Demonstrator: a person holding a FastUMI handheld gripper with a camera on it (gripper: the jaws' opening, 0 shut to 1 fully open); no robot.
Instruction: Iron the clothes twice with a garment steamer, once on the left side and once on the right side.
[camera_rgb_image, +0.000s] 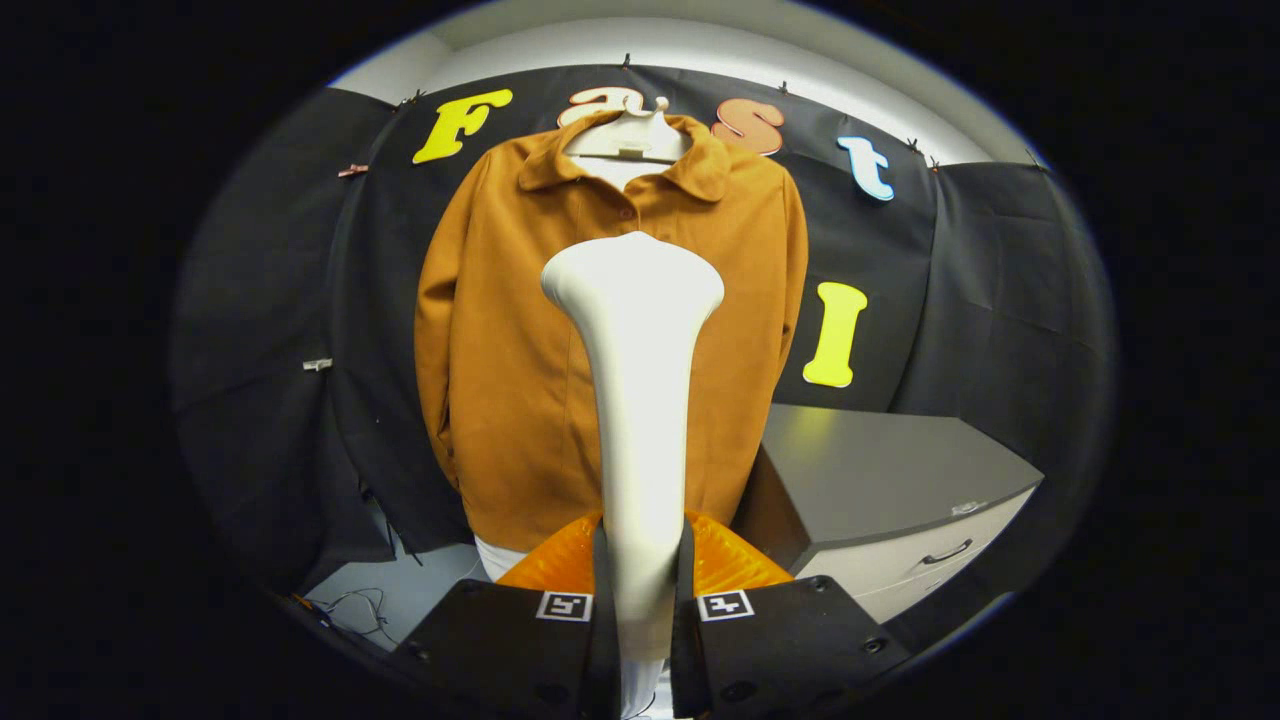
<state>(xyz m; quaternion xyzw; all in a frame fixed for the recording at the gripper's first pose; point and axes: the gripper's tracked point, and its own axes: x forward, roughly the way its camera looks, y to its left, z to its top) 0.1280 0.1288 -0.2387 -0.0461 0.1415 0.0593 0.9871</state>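
Tongs (641, 590): nearest to us, both fingers (603, 600) pressed against the slim handle of the garment steamer (636, 400), clamped on it.

Garment steamer: we note its long axis running straight ahead from the fingers and upward, widening to a broad head that points at the jacket (510, 380). Whether the head touches the cloth, we cannot tell.

Jacket: brown, collared, on a pale hanger (630, 135) against the dark booth wall, directly beyond the steamer, front toward us.

Cabinet (880, 480): grey-topped, drawers with handles, just right of the jacket's hem.
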